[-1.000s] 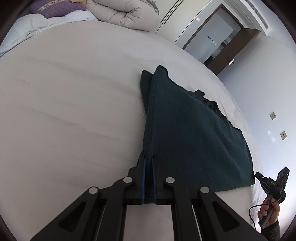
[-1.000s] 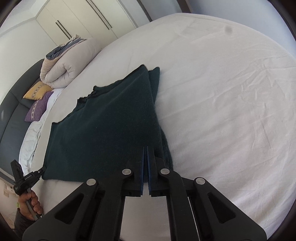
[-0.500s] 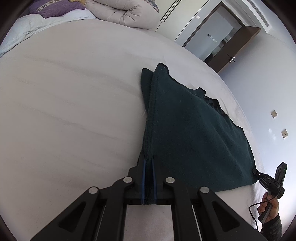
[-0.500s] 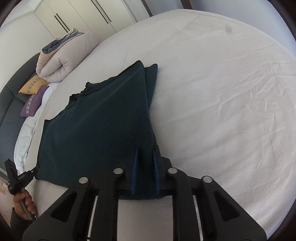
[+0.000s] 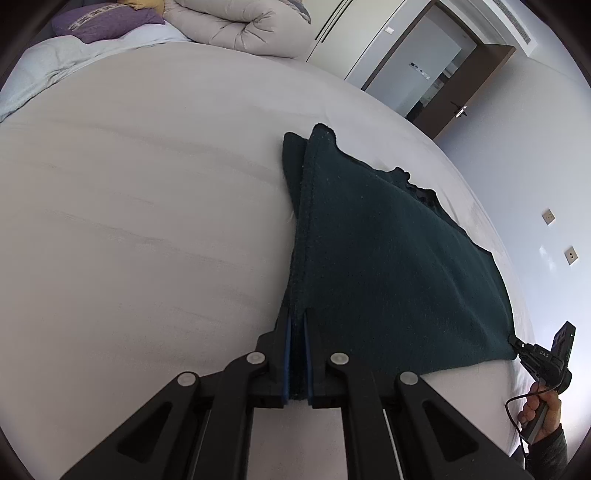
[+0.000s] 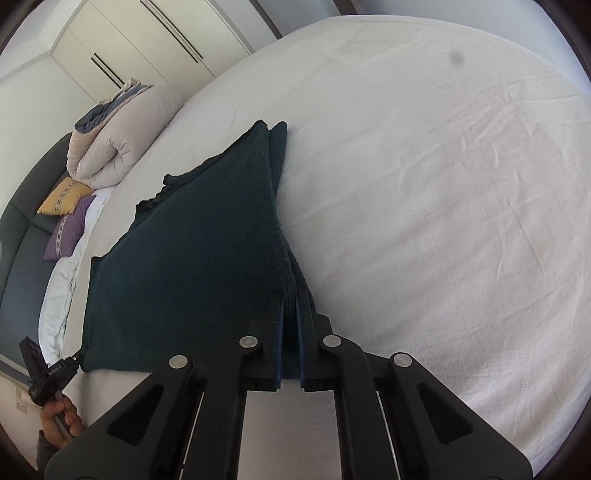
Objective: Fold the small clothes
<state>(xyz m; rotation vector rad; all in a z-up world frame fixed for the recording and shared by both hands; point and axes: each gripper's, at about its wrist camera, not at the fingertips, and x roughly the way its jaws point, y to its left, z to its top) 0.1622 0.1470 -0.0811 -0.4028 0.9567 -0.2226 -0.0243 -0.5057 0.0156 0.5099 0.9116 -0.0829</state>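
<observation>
The dark green cloth [image 5: 388, 266] lay on the white bed [image 5: 129, 221], folded so that two layers showed along its side edges. The left gripper [image 5: 297, 325] had its jaws pressed together on one near corner, with cloth pinched between the blue pads. The right gripper [image 6: 290, 299] had its jaws pinched on the other near corner the same way.

From the left jaws, one long edge of the cloth ran straight ahead to a pointed far corner. The rest of the cloth spread out to the right of those jaws. To their left was a wide stretch of bare sheet. From the right jaws, the cloth spread ahead and to the left, and wrinkled bare sheet filled the room to the right. The near edge stretched between the two grippers, so the cloth's long side ran from jaw to jaw.

Small white letters on the right gripper's body read "DAS" in the left view.

Far ahead of the left jaws sat a puffy rolled duvet [image 5: 240, 26] and a purple pillow [image 5: 107, 20].
</observation>
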